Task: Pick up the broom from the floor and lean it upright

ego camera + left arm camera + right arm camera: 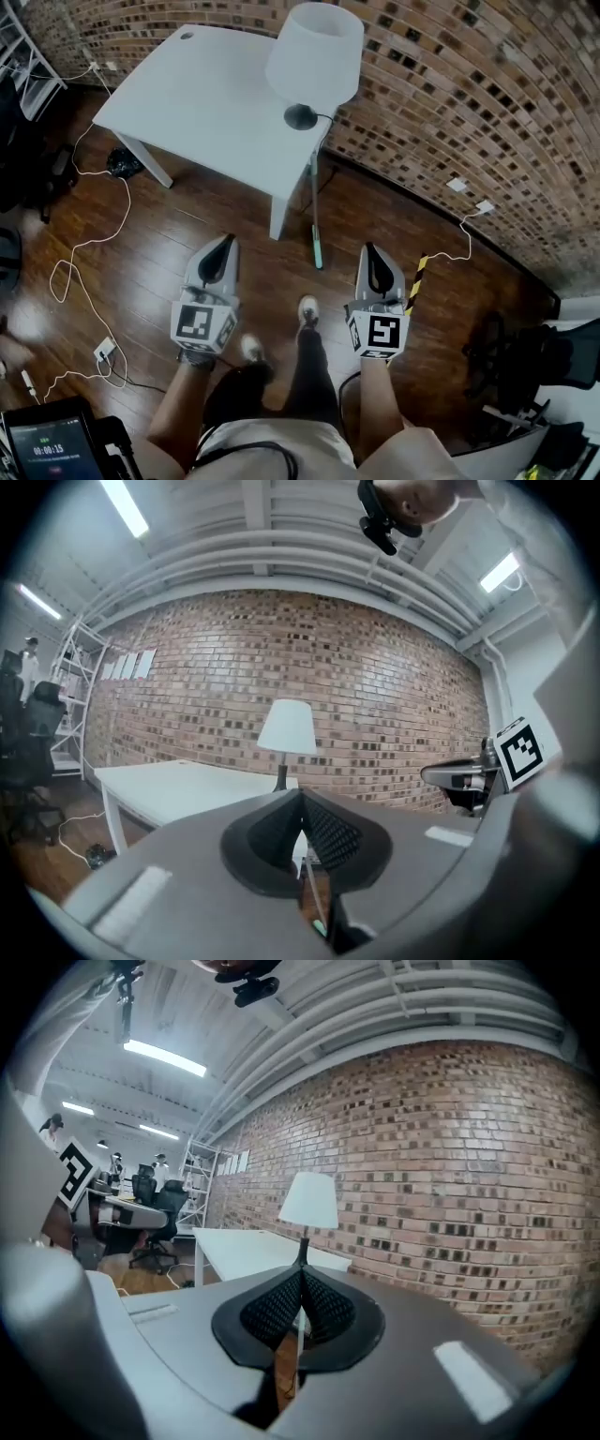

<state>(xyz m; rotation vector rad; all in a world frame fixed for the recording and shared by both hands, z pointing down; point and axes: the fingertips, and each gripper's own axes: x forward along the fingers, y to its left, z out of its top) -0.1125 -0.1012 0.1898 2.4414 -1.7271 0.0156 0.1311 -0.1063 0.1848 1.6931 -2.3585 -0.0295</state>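
The broom (316, 225) is a thin pale pole with a teal end on the floor. It stands slanted against the corner of the white table (206, 103), under the white lamp (314, 52). My left gripper (225, 242) and right gripper (369, 249) hang side by side in the air over the wooden floor, short of the broom. Both have their jaws together and nothing between them. In the left gripper view the pads (319, 832) meet, and the pole (306, 878) shows below them. In the right gripper view the shut pads (319, 1307) frame the pole (297, 1346) and the lamp (309, 1199).
A brick wall (469, 112) runs behind the table. White cables (89, 281) and a power strip (104, 352) trail over the floor at left. A yellow-and-black striped bar (416, 279) lies beside the right gripper. Office chairs (530, 361) stand at right. The person's feet (307, 309) are below the grippers.
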